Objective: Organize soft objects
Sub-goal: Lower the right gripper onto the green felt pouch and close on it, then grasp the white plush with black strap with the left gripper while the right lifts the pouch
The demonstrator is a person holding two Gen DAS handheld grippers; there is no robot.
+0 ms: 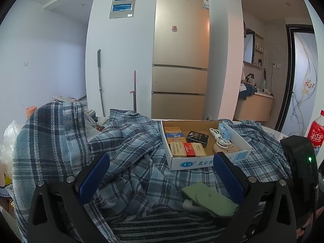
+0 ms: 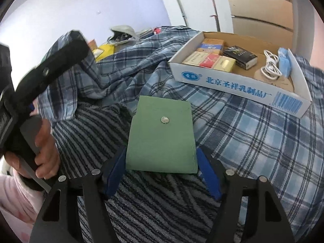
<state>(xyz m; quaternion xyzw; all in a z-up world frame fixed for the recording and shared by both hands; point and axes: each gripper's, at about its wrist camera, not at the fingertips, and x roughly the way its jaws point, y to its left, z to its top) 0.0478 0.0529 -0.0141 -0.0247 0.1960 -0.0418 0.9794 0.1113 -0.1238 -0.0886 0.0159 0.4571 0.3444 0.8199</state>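
A green felt pouch (image 2: 162, 139) with a metal snap sits between the blue pads of my right gripper (image 2: 161, 166), which is closed on its near end, above a dark striped towel (image 2: 154, 204). The pouch also shows in the left wrist view (image 1: 210, 199), lying low right near the right finger. My left gripper (image 1: 162, 174) is open and empty over a rumpled blue plaid cloth (image 1: 129, 147). The plaid cloth (image 2: 243, 133) spreads under everything. The left gripper's body (image 2: 50, 66) shows at the left of the right wrist view, held by a hand.
A shallow cardboard box (image 1: 204, 162) holds several small packs, a white cable and a blue item; it also shows in the right wrist view (image 2: 239, 85). A red bottle (image 1: 317, 131) stands at right. A fridge (image 1: 180, 54), mop handles and plastic bags (image 1: 8, 139) are around.
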